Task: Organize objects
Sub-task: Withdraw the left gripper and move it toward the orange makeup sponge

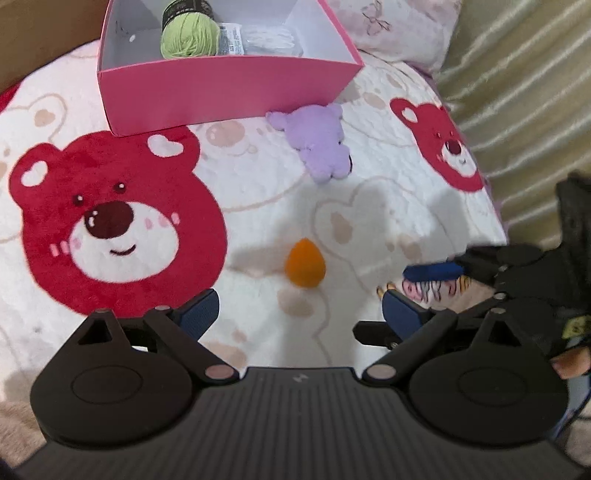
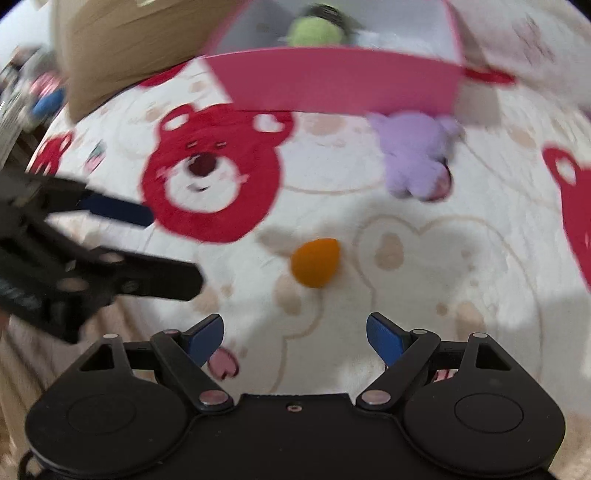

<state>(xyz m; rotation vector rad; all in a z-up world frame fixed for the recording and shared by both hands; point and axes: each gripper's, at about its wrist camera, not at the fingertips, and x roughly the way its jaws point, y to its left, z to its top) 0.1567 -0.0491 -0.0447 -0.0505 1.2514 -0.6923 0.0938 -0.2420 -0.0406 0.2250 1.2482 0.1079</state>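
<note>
An orange egg-shaped sponge (image 1: pixel 305 263) (image 2: pixel 315 262) lies on a white plush blanket with red bear faces (image 1: pixel 118 221). My left gripper (image 1: pixel 301 314) hangs open just short of it, with nothing between the pads. The right gripper (image 2: pixel 295 332) is also open and empty, and the sponge lies ahead of its gap. A purple plush toy (image 1: pixel 317 144) (image 2: pixel 417 155) rests in front of a pink box (image 1: pixel 221 88) (image 2: pixel 332 79). The box holds green yarn (image 1: pixel 188 37) and a clear packet (image 1: pixel 258 38). Each view shows the other gripper's fingers (image 1: pixel 432 270) (image 2: pixel 118 210) at its side.
A small striped, multicoloured thing (image 1: pixel 432 291) lies beneath the right gripper; I cannot tell what it is. A cardboard box (image 2: pixel 122 48) stands at the back left. A floral pillow (image 1: pixel 391 26) and a beige ribbed cloth (image 1: pixel 524 110) border the blanket on the right.
</note>
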